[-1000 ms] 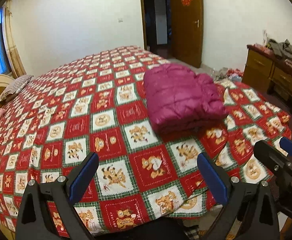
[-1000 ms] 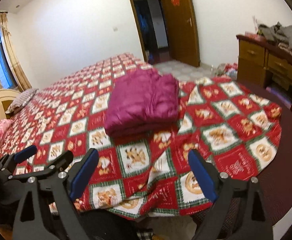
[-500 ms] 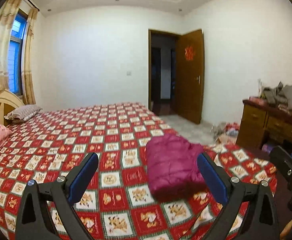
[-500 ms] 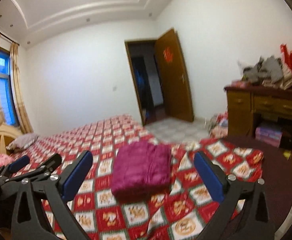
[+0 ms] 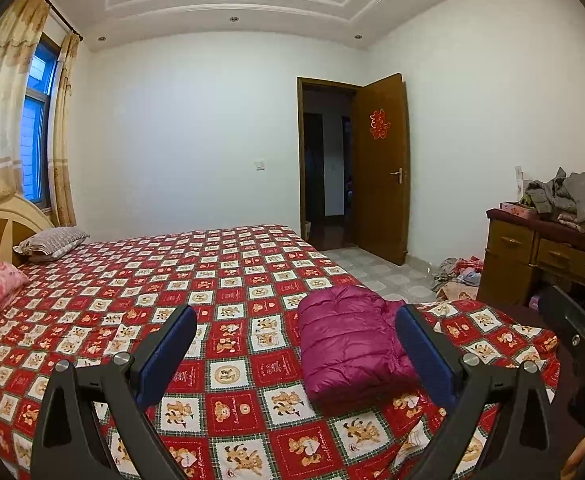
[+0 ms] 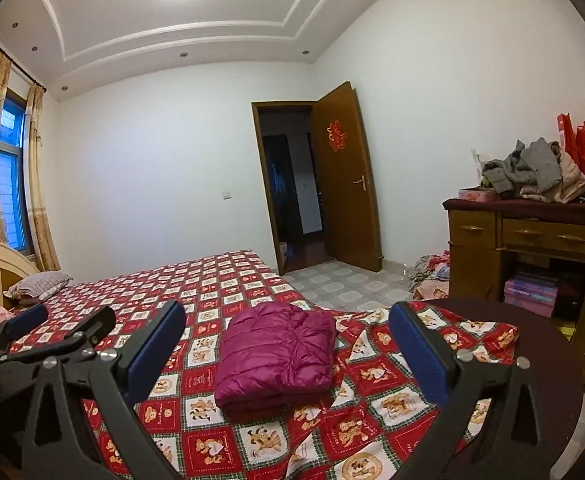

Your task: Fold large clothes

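While both grippers (left gripper (image 5: 294,354), right gripper (image 6: 286,350)) hung wide and empty, the folded jacket (image 6: 276,354) looked soft, light, slippery; grip its stacked edge.

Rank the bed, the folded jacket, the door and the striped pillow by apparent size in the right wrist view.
1. bed, largest by far.
2. door.
3. jacket, close to the door in apparent area; it sits nearer the camera, so this order is unsure.
4. pillow, smallest.

A bed (image 5: 140,304) with a red checked cover (image 6: 220,280) is seen ahead of the tongs. Beyond, an open wooden door (image 6: 348,184) is set in white walls (image 5: 180,128); a dresser (image 6: 532,248) stands right, with what appear to be clothes piled on top.
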### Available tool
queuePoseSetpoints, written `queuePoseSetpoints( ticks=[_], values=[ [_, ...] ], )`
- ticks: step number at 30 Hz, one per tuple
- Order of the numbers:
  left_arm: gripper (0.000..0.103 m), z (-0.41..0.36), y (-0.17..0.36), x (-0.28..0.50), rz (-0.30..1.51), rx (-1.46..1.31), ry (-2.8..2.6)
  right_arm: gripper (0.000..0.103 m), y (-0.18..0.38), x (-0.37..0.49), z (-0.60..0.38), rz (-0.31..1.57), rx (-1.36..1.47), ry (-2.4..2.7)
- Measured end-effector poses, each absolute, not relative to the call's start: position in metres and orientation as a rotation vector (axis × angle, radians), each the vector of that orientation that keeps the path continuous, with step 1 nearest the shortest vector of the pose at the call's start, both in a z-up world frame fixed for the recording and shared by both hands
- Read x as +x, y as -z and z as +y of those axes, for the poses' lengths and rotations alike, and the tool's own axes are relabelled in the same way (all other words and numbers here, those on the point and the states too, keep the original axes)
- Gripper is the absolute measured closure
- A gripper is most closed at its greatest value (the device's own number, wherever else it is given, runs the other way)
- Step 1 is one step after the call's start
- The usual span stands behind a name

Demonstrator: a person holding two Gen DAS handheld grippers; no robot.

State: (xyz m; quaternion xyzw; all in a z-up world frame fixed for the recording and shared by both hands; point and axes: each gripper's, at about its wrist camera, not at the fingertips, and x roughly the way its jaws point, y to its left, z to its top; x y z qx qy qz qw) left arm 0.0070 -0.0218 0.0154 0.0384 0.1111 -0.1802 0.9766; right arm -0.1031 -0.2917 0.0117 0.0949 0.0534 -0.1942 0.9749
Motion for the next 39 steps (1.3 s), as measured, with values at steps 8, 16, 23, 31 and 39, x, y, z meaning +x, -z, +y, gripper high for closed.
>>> queuePoseSetpoints(
  ticks=[8, 16, 23, 31, 39],
  values=[
    [0.003, -0.0226, -0.0133, 0.0071, 0.231, 0.075, 0.363, 0.000, -0.0104, -0.1021, -0.2963, 0.122, 0.199, 0.397],
    [0.003, -0.0238, -0.0130, 0.0021, 0.211, 0.093, 0.362, 0.000, -0.0101, -0.0992, -0.2997, 0.137, 0.205, 0.390],
    [0.003, -0.0224, -0.0134, 0.0028, 0.215, 0.087, 0.364, 0.000, -0.0094, -0.0986, -0.3000, 0.138, 0.203, 0.390],
    [0.003, -0.0227, -0.0135, 0.0025, 0.216, 0.089, 0.362, 0.000, -0.0094, -0.0984, -0.2996, 0.139, 0.205, 0.389],
    [0.003, -0.0211, -0.0135, 0.0028, 0.215, 0.091, 0.357, 0.000, -0.0086, -0.0969, -0.3003, 0.140, 0.202, 0.388]
  ],
)
